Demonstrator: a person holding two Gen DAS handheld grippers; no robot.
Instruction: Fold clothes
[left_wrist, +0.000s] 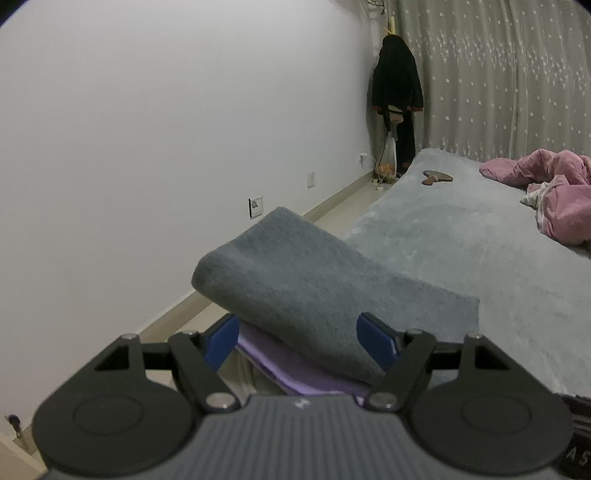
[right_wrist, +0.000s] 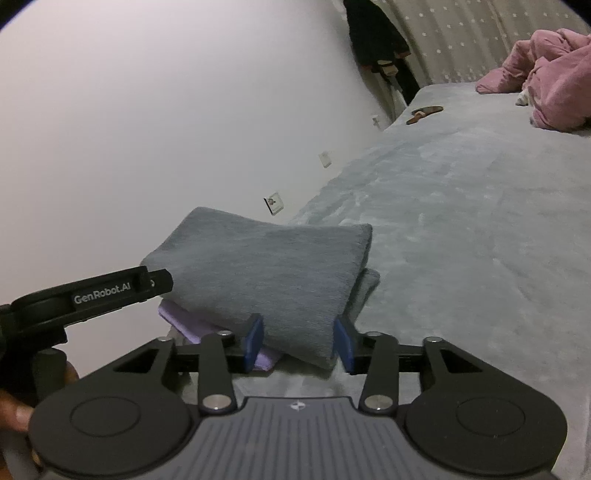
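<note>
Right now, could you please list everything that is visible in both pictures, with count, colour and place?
folded garment: one, grey, on the near corner of the bed, atop the purple item
purple item: one, lilac, under the grey garment
bed cover: one, grey, fills the right side
pink bedding: one heap, pink, far end of the bed
brown object: one, brown, far part of the bed
dark clothes: one bunch, black, hanging in the corner
curtain: one, grey with white stars, behind the bed
wall sockets: several, white, low on the wall
left hand-held gripper: one, black with blue pads, open around the garment
right hand-held gripper: one, same colours, open around the garment's edge

Grey folded cloth (right_wrist: 266, 266), lilac garment (right_wrist: 192, 325)
</note>
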